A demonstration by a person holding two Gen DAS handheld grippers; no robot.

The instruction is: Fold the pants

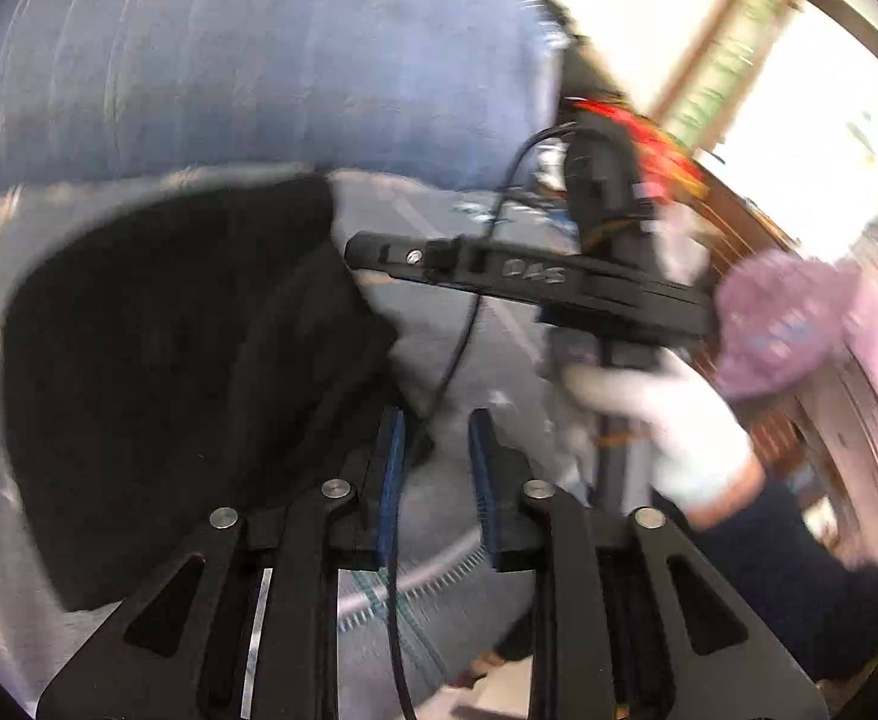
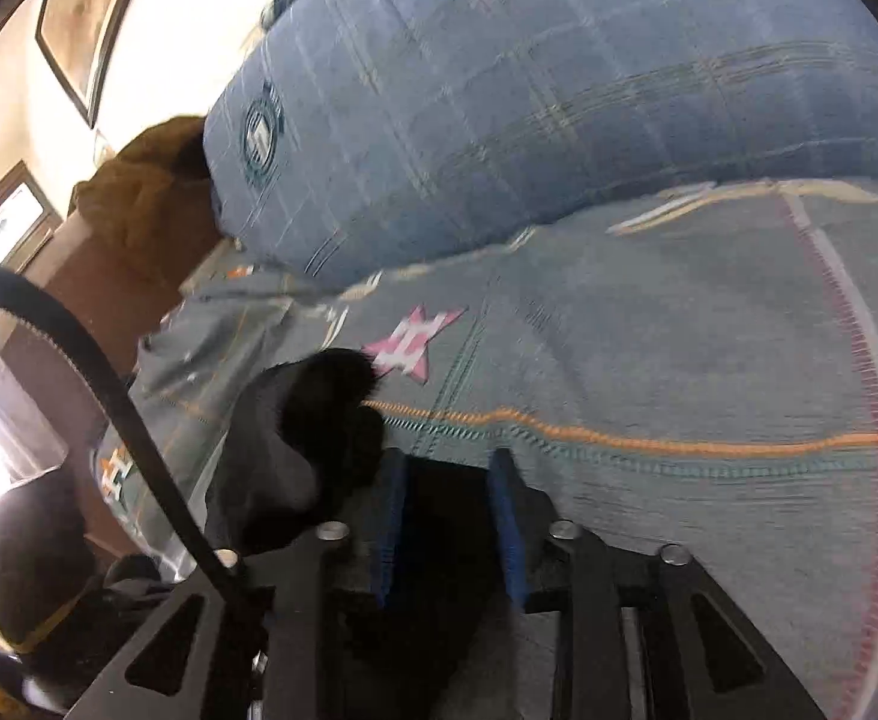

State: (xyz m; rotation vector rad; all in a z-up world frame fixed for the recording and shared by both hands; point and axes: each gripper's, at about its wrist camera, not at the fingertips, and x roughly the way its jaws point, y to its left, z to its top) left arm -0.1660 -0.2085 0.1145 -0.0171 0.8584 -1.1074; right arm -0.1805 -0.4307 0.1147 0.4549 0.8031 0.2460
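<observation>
The black pants are seen lying in a heap on the grey patterned bedspread, below the blue pillow. The left gripper is held part-open w/ nothing btwn the blue pads; the cable seen there is judged to run in front, not gripped. The right gripper is likewise part-open; dark fabric shows under it, but no grip is seen. A white-gloved hand carries the other tool. For a neat fold, a hem or waistband should be located first, approached low, then pinched at matching corners.

black pants, grey star-patterned bedspread, blue checked pillow
</observation>
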